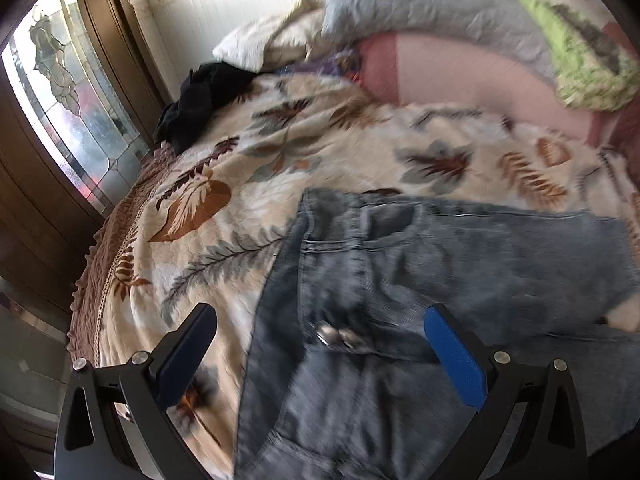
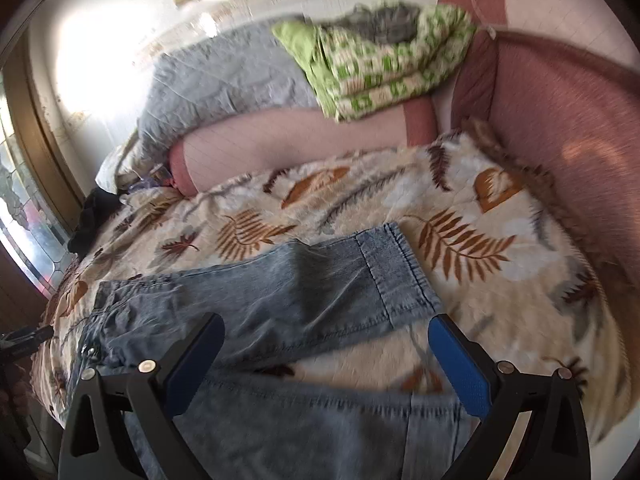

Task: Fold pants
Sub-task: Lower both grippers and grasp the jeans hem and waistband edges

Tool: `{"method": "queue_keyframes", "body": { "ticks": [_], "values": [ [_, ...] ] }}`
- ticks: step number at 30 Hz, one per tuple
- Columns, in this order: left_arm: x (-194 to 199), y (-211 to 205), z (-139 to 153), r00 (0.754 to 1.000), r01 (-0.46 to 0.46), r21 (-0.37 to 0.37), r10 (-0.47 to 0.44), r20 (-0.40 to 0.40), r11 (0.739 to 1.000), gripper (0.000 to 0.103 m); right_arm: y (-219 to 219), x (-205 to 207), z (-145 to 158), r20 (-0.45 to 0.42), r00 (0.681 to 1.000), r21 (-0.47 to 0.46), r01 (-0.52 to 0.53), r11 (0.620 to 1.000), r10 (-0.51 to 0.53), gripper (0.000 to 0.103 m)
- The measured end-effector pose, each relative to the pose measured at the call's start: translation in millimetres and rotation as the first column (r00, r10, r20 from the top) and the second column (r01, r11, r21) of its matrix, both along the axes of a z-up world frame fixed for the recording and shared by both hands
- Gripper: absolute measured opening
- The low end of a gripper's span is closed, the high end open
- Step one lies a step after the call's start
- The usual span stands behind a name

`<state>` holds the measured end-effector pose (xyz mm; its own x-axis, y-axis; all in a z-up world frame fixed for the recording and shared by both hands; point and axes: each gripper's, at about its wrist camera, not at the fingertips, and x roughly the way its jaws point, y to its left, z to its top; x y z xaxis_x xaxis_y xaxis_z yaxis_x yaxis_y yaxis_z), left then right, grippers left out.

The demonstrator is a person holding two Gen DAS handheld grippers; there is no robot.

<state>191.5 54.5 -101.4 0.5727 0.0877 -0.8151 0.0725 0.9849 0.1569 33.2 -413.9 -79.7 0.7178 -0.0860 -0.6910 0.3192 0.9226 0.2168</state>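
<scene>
Faded blue jeans [image 1: 420, 280] lie spread on a leaf-patterned bedspread [image 1: 240, 184]. In the left wrist view the waistband and metal button [image 1: 336, 336] sit between the fingers of my left gripper [image 1: 320, 320], which hovers open above the waist. In the right wrist view the far leg of the jeans [image 2: 304, 292] runs right to a stitched cuff [image 2: 400, 272], and the near leg [image 2: 320, 420] crosses the bottom. My right gripper [image 2: 326, 328] is open above the gap between the two legs, holding nothing.
Grey [image 2: 216, 76], pink [image 2: 288, 136] and green-patterned [image 2: 384, 64] pillows are piled at the bed's far side. A black garment [image 1: 200, 100] lies near the far left corner. A stained-glass door [image 1: 64, 92] stands left of the bed. A pink upholstered headboard [image 2: 560, 120] curves on the right.
</scene>
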Motion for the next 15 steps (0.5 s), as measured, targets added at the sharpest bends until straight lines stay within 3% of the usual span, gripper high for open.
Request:
{"method": "queue_keyframes", "body": {
  "ticks": [3, 8, 15],
  "values": [
    [39.9, 7.2, -22.1, 0.996, -0.007, 0.006, 0.008, -0.083, 1.000, 0.103, -47.0, 48.5, -21.7, -0.023, 0.998, 0.065, 0.053, 0.996, -0.052, 0.101],
    [96.1, 6.8, -44.0, 0.989, -0.009, -0.002, 0.008, -0.150, 1.000, 0.103, -107.2, 113.5, -63.3, -0.104, 0.989, 0.135, 0.121, 0.983, -0.108, 0.087],
    [164.2, -6.3, -72.9, 0.973, -0.061, -0.104, 0.036, -0.227, 0.993, 0.103, -150.8, 171.0, -111.8, -0.179, 0.973, 0.202, 0.181, 0.963, -0.145, 0.076]
  ]
}}
